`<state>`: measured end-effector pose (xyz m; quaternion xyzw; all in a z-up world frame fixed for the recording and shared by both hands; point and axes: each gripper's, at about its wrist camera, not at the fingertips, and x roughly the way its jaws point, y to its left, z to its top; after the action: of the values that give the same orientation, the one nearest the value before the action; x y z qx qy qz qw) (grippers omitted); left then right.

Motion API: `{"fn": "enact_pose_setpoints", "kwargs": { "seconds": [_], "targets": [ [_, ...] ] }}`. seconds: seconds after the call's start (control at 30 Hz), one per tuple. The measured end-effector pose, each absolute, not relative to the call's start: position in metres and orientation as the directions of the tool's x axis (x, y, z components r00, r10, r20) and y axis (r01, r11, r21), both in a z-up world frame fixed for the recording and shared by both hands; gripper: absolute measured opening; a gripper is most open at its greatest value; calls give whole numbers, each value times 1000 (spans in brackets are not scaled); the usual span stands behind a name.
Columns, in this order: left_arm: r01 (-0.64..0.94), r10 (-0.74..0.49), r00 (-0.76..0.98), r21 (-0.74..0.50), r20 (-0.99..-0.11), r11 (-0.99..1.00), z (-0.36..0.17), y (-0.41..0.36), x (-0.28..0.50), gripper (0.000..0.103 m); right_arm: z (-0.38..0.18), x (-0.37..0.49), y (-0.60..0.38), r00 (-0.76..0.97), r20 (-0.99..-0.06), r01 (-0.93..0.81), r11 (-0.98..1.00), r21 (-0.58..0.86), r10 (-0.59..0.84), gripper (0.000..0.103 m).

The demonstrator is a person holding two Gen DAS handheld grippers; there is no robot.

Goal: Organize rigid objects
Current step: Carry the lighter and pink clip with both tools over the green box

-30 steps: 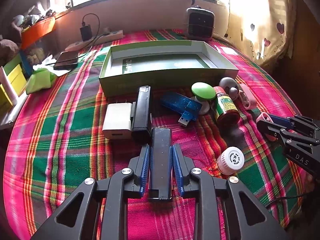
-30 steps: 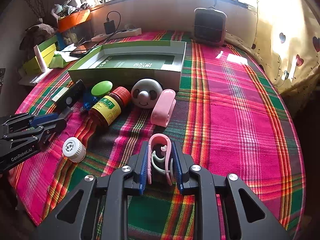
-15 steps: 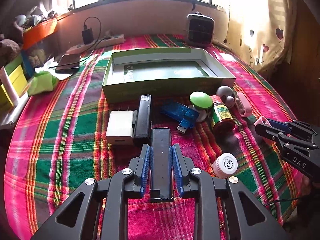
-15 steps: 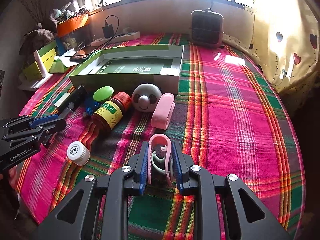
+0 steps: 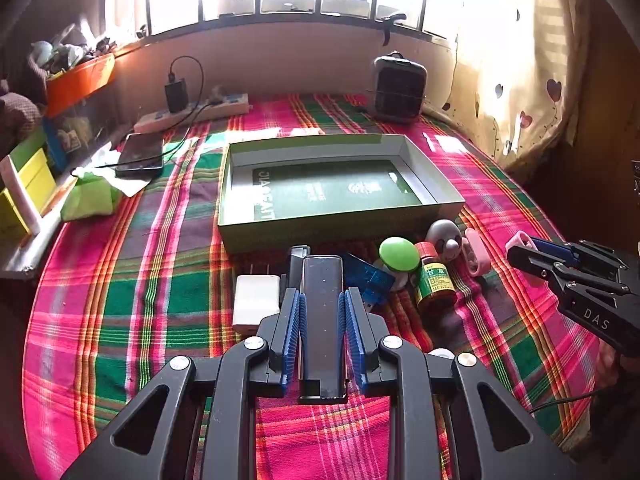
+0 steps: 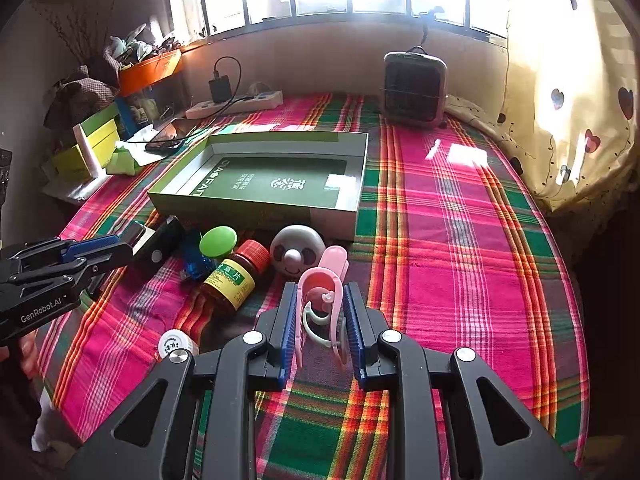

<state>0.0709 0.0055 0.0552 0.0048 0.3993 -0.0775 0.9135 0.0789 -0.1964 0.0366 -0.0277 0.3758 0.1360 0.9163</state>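
Observation:
My left gripper [image 5: 322, 296] is shut on a flat black bar-shaped device [image 5: 322, 320], held above the cloth short of the open green box [image 5: 340, 222]. My right gripper [image 6: 320, 292] is shut on a pink clip [image 6: 320, 312], also lifted; it shows at the right of the left wrist view [image 5: 520, 240]. On the cloth before the box lie a white charger [image 5: 256, 304], a black device [image 6: 158, 246], a blue USB stick [image 5: 370, 280], a green round lid [image 6: 218, 240], a brown pill bottle [image 6: 234, 276], a panda-face toy [image 6: 296, 250], a pink case [image 6: 334, 260] and a white cap [image 6: 174, 342].
A small heater [image 6: 414, 88] stands at the back by the window. A power strip [image 5: 192, 114], a phone [image 5: 142, 154] and green and yellow boxes [image 5: 24, 184] sit at the back left. Plaid cloth [image 6: 460, 240] covers the table; a curtain [image 6: 572, 120] hangs right.
Both grippers have risen and moved forward toward the box, each still holding its object. The objects on the cloth have not moved.

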Motion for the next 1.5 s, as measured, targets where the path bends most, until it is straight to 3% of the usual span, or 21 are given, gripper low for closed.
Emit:
{"fn": "enact_pose_setpoints", "kwargs": {
  "seconds": [0.63,1.5],
  "targets": [
    [132,-177,671,-119,-719,984,75,29,157,22,66,157,-179,671,-697,-286,956,70,252,24],
    [135,-169,592,-110,-788,985,32,22,250,22,21,272,-153,571,-795,-274,960,52,206,24]
  ]
}}
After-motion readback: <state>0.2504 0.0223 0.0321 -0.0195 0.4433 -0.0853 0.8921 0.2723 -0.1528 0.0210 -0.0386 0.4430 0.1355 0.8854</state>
